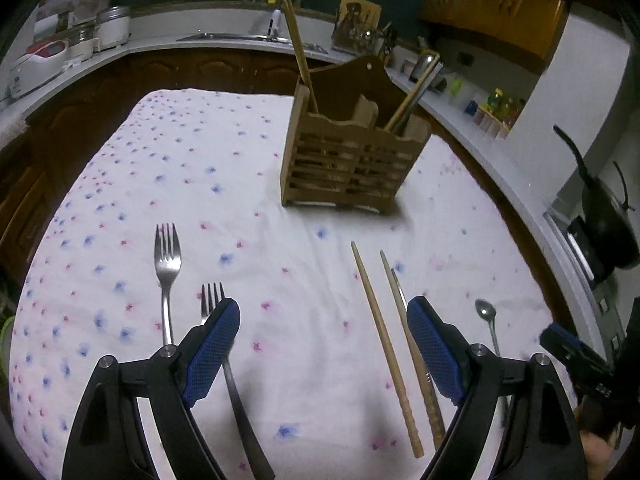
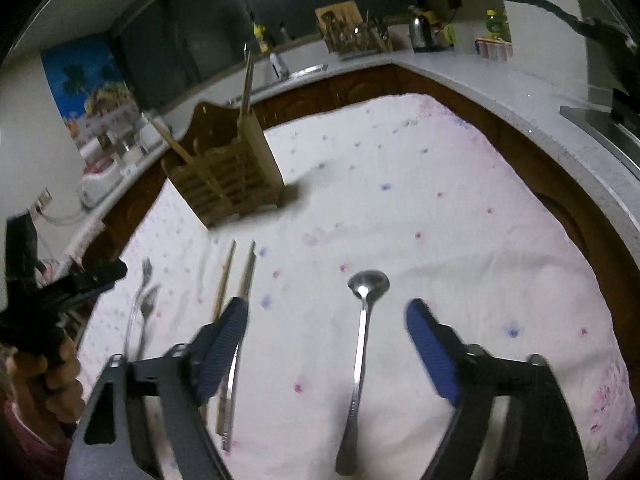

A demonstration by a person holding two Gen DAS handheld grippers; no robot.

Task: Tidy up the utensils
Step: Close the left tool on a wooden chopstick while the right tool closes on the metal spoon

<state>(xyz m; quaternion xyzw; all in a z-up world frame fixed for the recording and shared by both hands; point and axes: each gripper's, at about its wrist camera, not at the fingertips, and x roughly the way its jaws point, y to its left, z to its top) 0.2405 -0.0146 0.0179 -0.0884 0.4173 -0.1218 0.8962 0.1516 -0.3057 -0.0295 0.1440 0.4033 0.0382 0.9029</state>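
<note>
**Plainly no readable writing among the cutlery**

Left wrist view: no brand or label legible anywhere; print on the jars and the white appliance at the far counter too small to make out. Left gripper (image 1: 323,354) over a bench under a white flowered cloth (image 1: 248,184), jaws standing wide apart, nothing clamped. Dark-handled fork (image 1: 236,392) lying just inside the left pad, tines poking out past it. Silver fork (image 1: 167,276) further left, apart from it. Wooden chopsticks (image 1: 386,350) between the pads near the right one, a thin metal piece pressed alongside. Small spoon (image 1: 489,322) outside the right pad. Wooden slatted caddy (image 1: 352,160) upright further back, long sticks leaning out of its compartments. Black pan (image 1: 608,224) at the right edge.

Right wrist view: again nothing legible; a bright poster on the far wall, its lettering blurred. Right gripper (image 2: 327,346) with jaws apart, pads clear of everything. Spoon (image 2: 362,344) lying lengthwise between them, bowl pointing away, nearer the middle. Chopsticks (image 2: 236,280) partly hidden behind the left pad. Forks (image 2: 144,304) further left, smeared. Caddy (image 2: 228,176) back left. Other gripper and a hand (image 2: 60,376) at the left edge.
</note>
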